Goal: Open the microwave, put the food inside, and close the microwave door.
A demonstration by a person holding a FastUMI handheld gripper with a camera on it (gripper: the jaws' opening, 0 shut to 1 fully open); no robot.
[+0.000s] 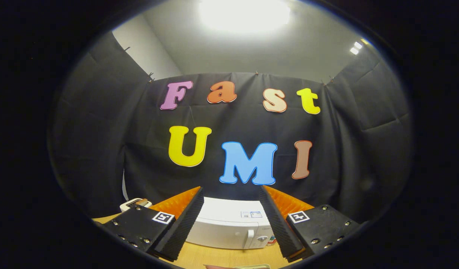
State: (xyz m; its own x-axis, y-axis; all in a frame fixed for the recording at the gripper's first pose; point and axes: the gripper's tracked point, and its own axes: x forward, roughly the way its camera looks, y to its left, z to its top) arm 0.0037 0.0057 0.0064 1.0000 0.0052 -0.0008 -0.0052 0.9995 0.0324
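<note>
1. The tongs (229,224) are held wide apart, with nothing between the two fingers (182,228) and neither of them touching anything.
2. A white microwave (229,228) stands on the wooden bench (222,256), seen ahead of the tongs through the gap between the fingers.
3. The microwave door is closed; its upright handle (250,238) sits towards the right of the front, with a round control knob (262,238) just beside it on the panel.
4. Small stickers (251,214) lie on the microwave's top near its right side; what they say is too small to tell.
5. To the left of the microwave, beyond the left finger, a small white item with a brownish piece on it (135,203) rests on the bench; what it is cannot be told for certain.
6. Close under the tongs, at the near edge of the bench, slivers of a pinkish thing (218,266) and a pale thing (252,266) show, too cut off to identify.
7. Black cloth (102,130) hangs behind and to both sides of the bench as the booth's wall.
8. Above the cloth are a pale ceiling and a bright ceiling light (244,15).
</note>
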